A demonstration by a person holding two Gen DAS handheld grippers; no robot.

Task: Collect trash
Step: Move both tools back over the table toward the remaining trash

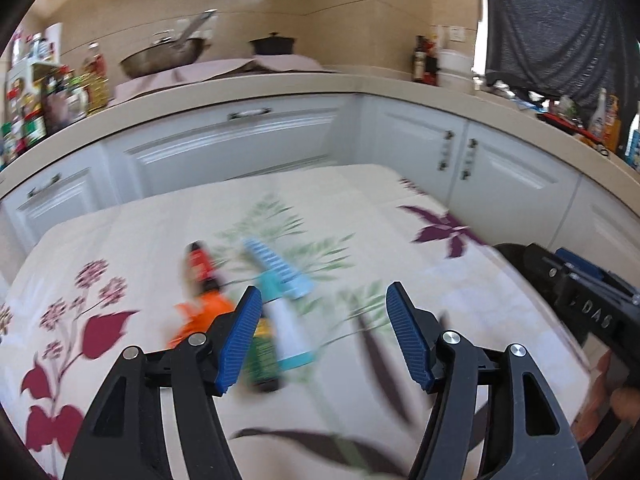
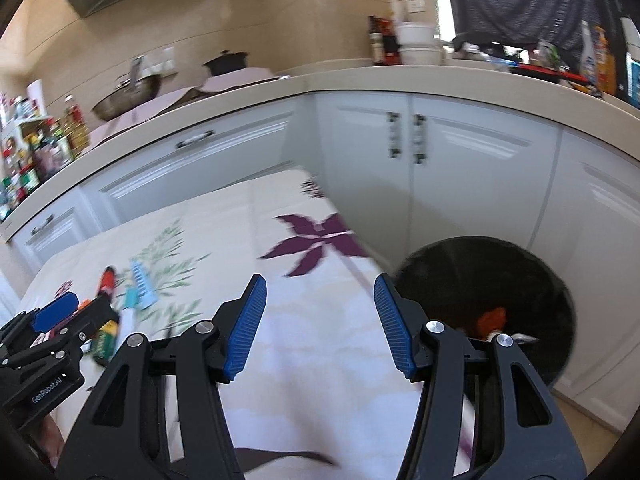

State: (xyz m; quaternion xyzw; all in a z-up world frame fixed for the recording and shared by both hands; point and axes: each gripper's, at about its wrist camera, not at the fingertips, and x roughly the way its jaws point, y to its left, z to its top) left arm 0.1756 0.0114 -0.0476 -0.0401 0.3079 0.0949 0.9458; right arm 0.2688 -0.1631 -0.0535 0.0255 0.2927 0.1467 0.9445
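A wok (image 1: 162, 58) and dark pot (image 1: 273, 45) sit on the counter (image 1: 280, 82) above white cabinets (image 1: 232, 140).

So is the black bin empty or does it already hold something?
Not empty: the bin already holds an orange piece and some pale scraps.

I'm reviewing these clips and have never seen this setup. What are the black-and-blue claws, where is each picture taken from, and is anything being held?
The claws are hand-held two-finger grippers, one per hand, each with a camera looking along its fingers. One picture comes from the left gripper, the other from the right gripper. Both stand open and hold nothing. Below lies a table with a flowered cloth. On it is blurred trash: an orange wrapper, a light blue package and a dark bottle. A black bin stands beside the table with some trash inside.
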